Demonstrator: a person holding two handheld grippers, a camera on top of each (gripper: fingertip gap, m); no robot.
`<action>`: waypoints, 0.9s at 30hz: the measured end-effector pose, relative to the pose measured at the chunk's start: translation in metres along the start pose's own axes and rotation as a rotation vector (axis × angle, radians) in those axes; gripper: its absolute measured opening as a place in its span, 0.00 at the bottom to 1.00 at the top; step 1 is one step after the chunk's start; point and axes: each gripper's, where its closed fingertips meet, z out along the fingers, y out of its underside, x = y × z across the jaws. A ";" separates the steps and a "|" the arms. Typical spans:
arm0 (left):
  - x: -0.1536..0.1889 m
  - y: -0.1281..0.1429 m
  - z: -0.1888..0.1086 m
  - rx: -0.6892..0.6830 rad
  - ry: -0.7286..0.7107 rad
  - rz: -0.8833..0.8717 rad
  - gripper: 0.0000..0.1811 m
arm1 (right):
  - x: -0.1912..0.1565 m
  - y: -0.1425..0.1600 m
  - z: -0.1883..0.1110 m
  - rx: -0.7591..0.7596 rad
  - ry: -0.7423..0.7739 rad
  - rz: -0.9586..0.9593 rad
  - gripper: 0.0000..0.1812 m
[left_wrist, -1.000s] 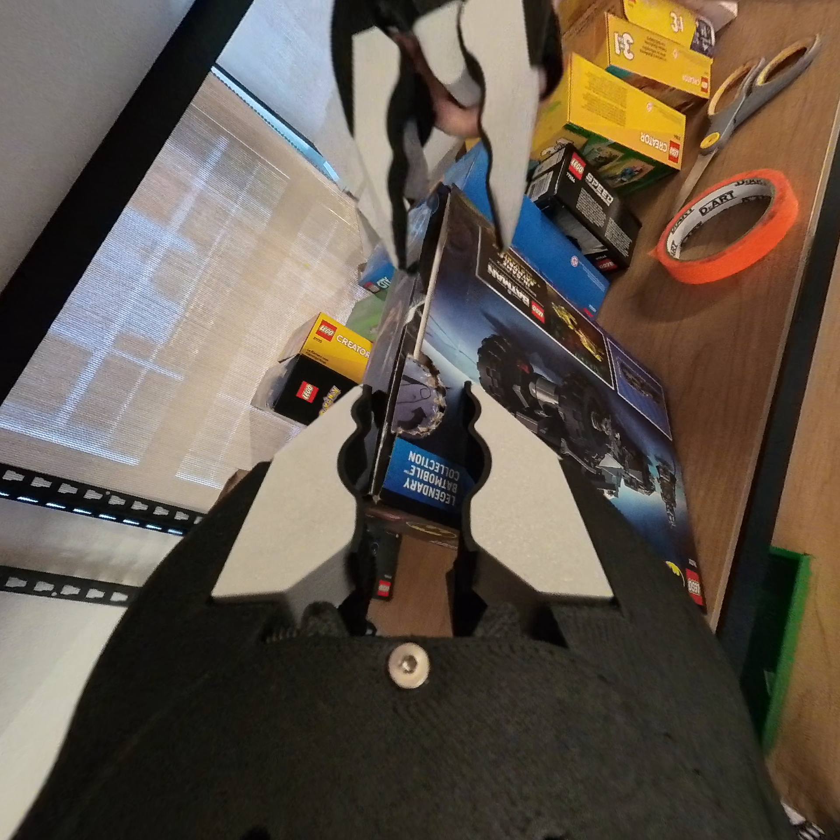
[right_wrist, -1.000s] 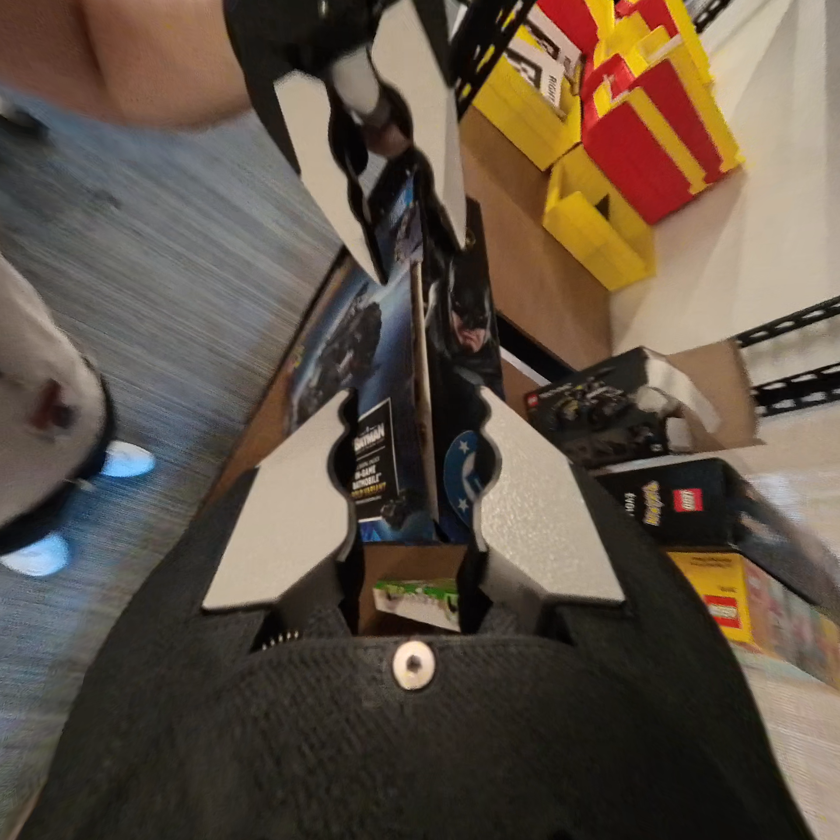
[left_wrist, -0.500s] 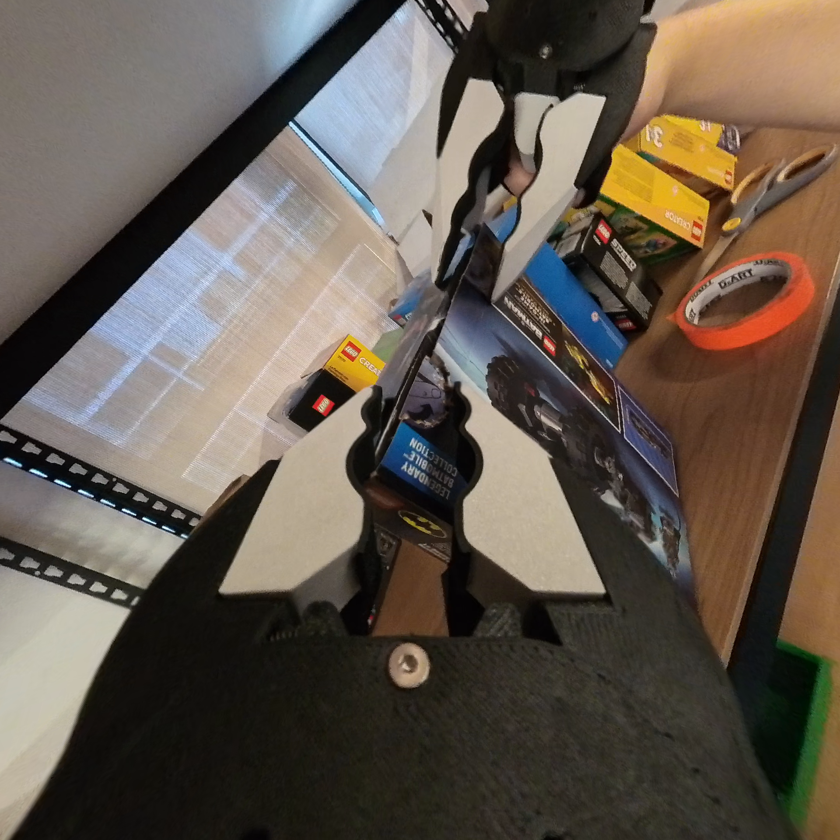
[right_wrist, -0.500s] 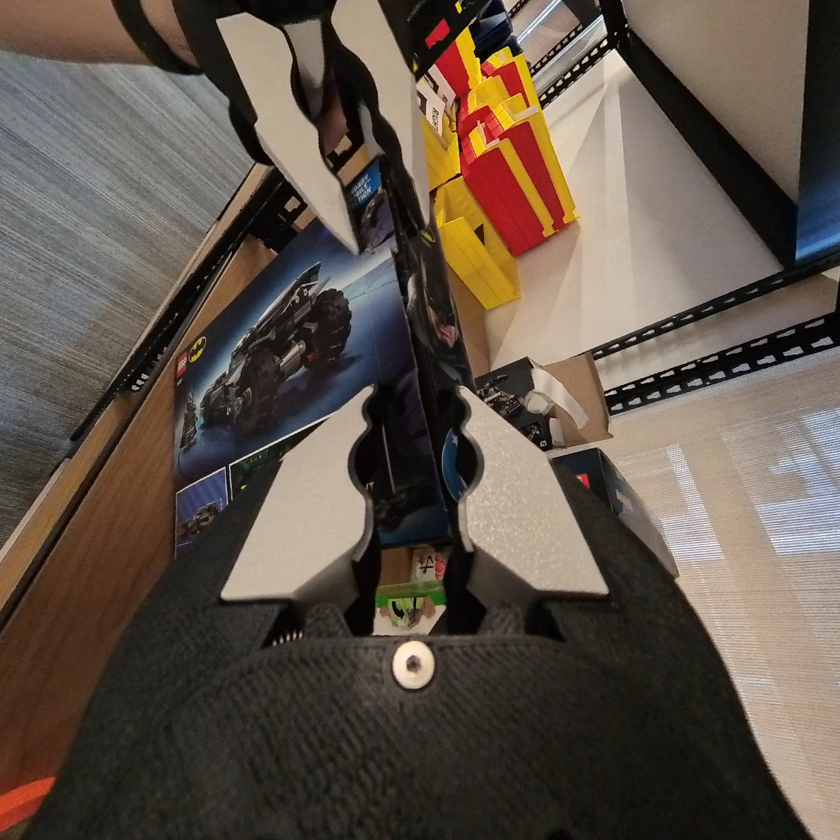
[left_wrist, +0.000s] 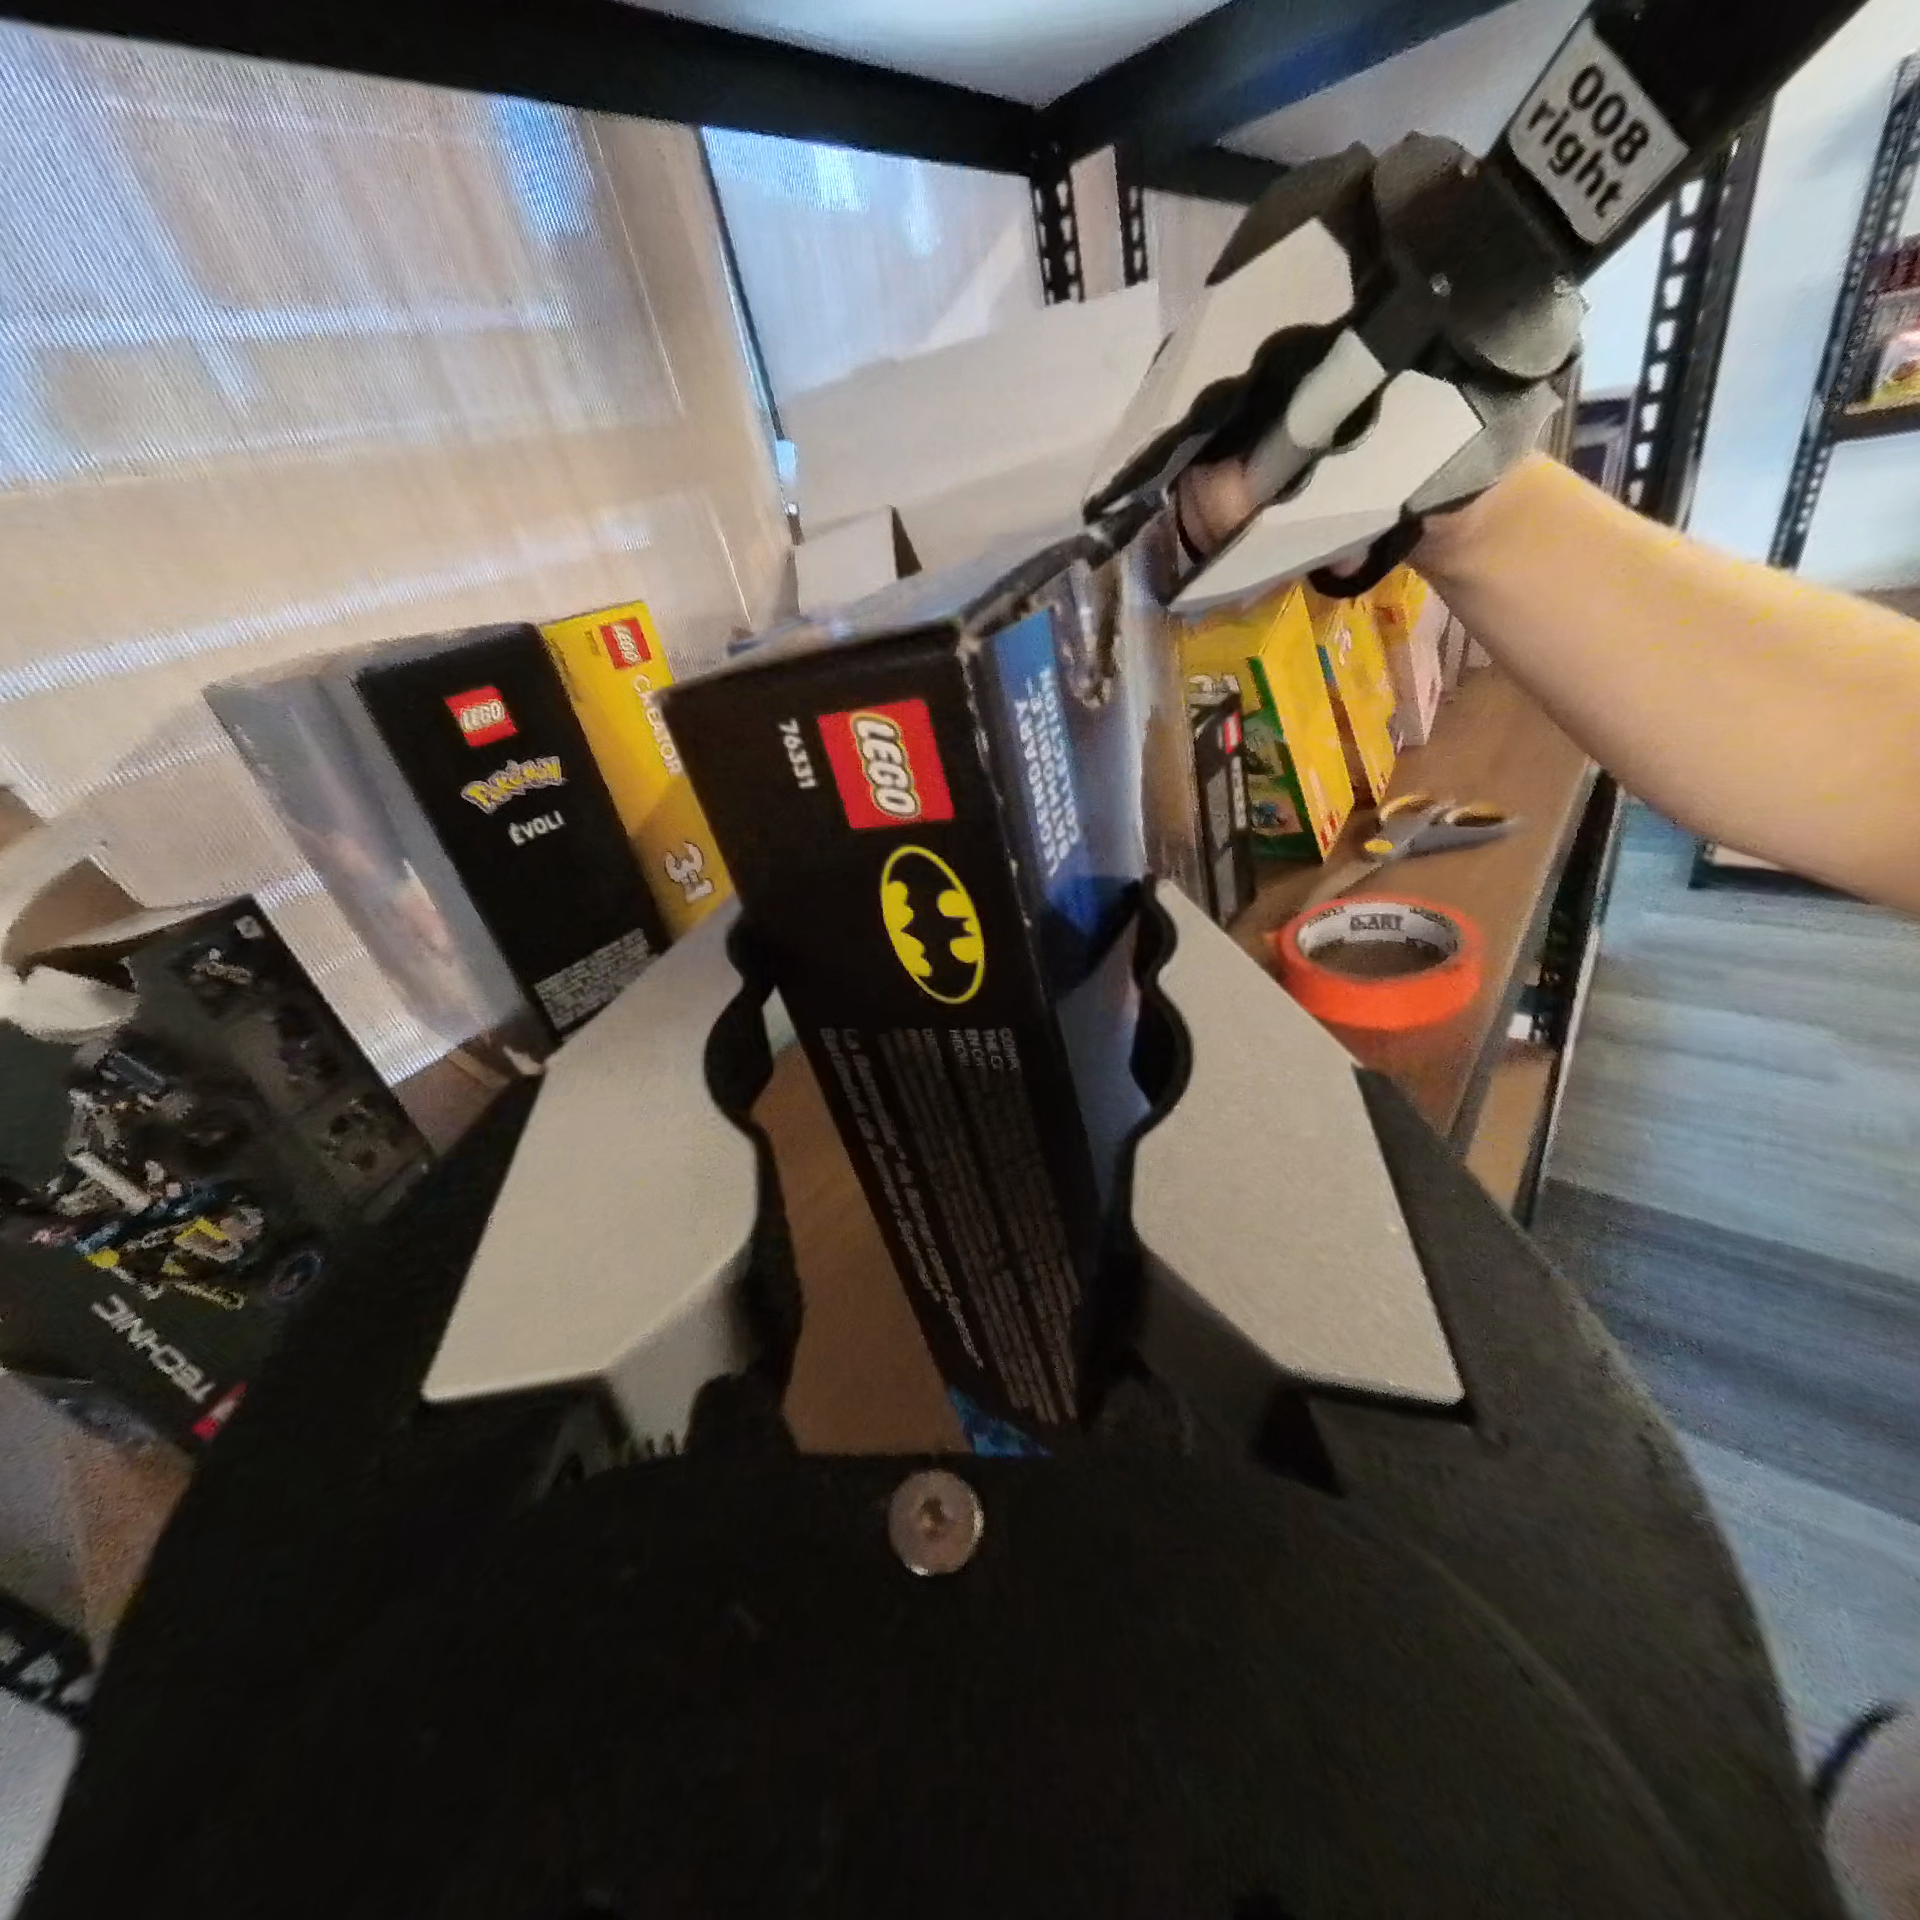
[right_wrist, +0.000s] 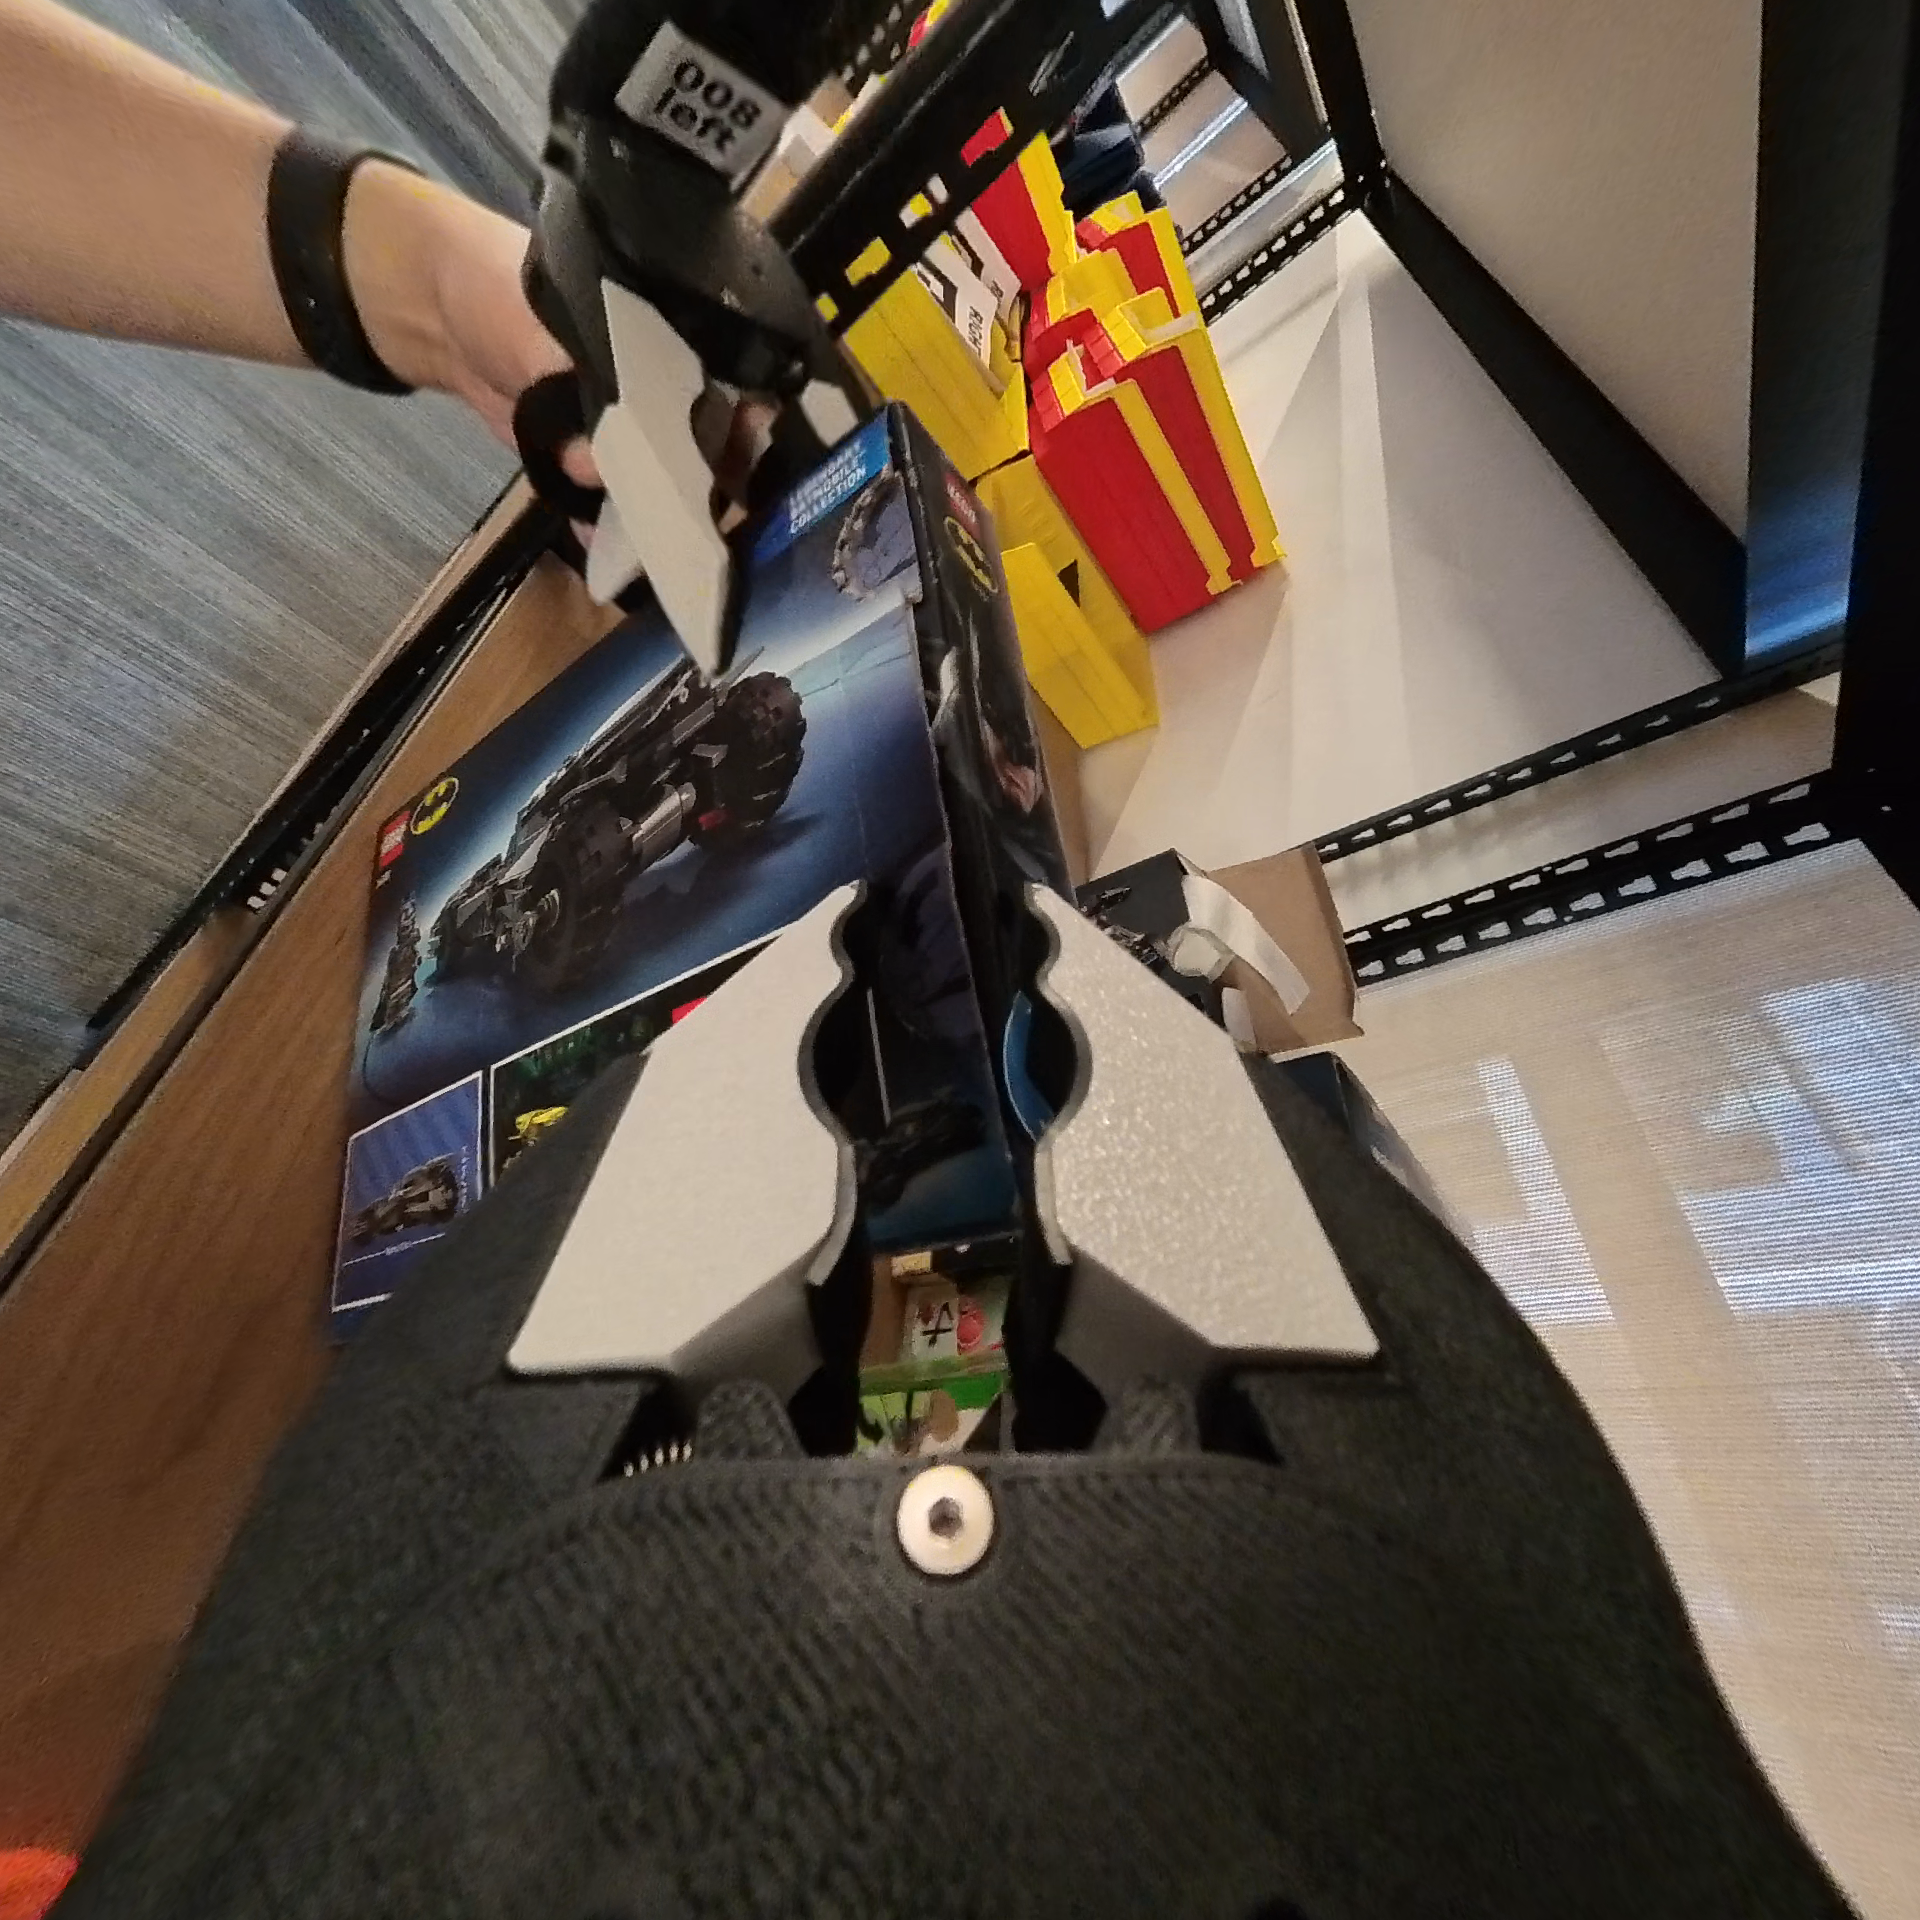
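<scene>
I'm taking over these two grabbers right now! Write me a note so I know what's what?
Left gripper: shut on one end of the big dark box, which stands on edge over the wooden shelf.
Right gripper: shut on the box's opposite end.
Hidden: whether the box's bottom edge touches the shelf.
Nearby: an upright black box and yellow box behind it; an orange tape roll and scissors lie on the shelf.

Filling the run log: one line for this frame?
left gripper: shut on dark toy box | right gripper: shut on same box | wooden shelf below
</scene>
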 end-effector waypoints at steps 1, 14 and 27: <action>0.000 0.001 0.001 0.012 0.006 0.008 0.37 | 0.001 0.001 0.001 0.000 0.003 -0.001 0.14; 0.045 -0.015 -0.005 0.118 -0.287 0.039 0.32 | 0.002 0.008 -0.007 0.117 -0.145 0.022 0.13; -0.002 -0.005 -0.005 0.010 -0.117 0.054 0.35 | 0.012 0.016 0.009 -0.056 0.065 -0.029 0.12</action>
